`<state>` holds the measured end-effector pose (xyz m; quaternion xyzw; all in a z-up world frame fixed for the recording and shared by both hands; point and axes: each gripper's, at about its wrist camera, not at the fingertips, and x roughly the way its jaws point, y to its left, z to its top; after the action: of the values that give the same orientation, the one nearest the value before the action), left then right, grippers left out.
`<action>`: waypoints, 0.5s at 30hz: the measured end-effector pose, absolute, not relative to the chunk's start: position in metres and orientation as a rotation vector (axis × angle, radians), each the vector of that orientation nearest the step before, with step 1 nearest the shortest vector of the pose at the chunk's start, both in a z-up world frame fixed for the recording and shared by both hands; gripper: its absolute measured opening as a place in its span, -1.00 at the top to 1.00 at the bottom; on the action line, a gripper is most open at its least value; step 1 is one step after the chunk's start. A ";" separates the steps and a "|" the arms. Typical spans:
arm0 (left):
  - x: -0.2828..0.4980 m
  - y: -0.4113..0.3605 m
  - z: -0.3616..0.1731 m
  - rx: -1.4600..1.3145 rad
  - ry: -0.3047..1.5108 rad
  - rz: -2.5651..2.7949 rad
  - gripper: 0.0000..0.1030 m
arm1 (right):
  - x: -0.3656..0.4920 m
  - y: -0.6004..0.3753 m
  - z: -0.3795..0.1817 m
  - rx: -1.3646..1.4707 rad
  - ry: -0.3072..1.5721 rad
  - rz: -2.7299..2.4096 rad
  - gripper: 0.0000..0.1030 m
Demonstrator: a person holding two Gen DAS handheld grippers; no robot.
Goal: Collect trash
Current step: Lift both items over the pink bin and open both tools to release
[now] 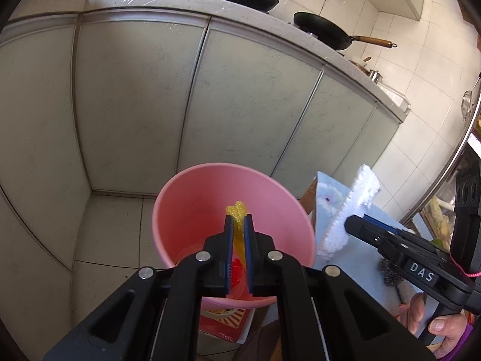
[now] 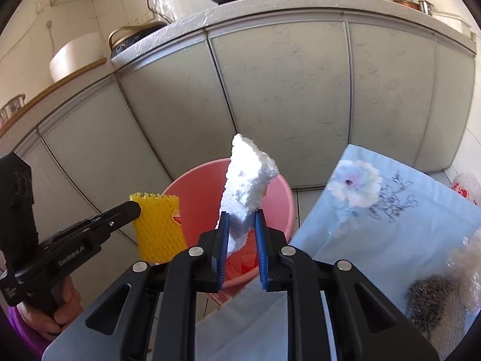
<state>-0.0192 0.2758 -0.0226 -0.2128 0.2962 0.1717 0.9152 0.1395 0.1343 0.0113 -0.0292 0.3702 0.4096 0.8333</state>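
Left tongs (image 1: 239,219) pinch yellow foam net (image 2: 157,225), right tongs (image 2: 241,218) clamp white styrofoam (image 2: 248,177), hiding pink bin (image 1: 192,198) contents.

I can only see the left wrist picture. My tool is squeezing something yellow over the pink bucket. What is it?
Observer: A yellow foam mesh sleeve, the kind wrapped round fruit, with a small red label on its side.
Operator: What is the other tool holding?
Observer: The right tool is shut on a ragged white styrofoam chunk, just in front of the pink plastic bucket.
Operator: What is that dark fuzzy thing on the blue cloth?
Observer: A grey wiry scrubbing ball, lying beside some clear bubble wrap.
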 end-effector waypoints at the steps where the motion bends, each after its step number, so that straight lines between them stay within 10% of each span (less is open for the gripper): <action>1: -0.016 0.276 -0.023 -0.436 0.615 0.357 0.88 | 0.139 0.141 0.008 -0.063 0.792 0.880 0.66; 15: -0.005 0.277 -0.039 -0.427 0.663 0.400 0.71 | 0.149 0.169 -0.026 -0.090 0.909 0.901 0.62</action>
<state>-0.0048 0.2766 -0.0393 -0.2066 0.3209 0.1937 0.9038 0.1486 0.1691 -0.0255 -0.0418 0.4241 0.4201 0.8012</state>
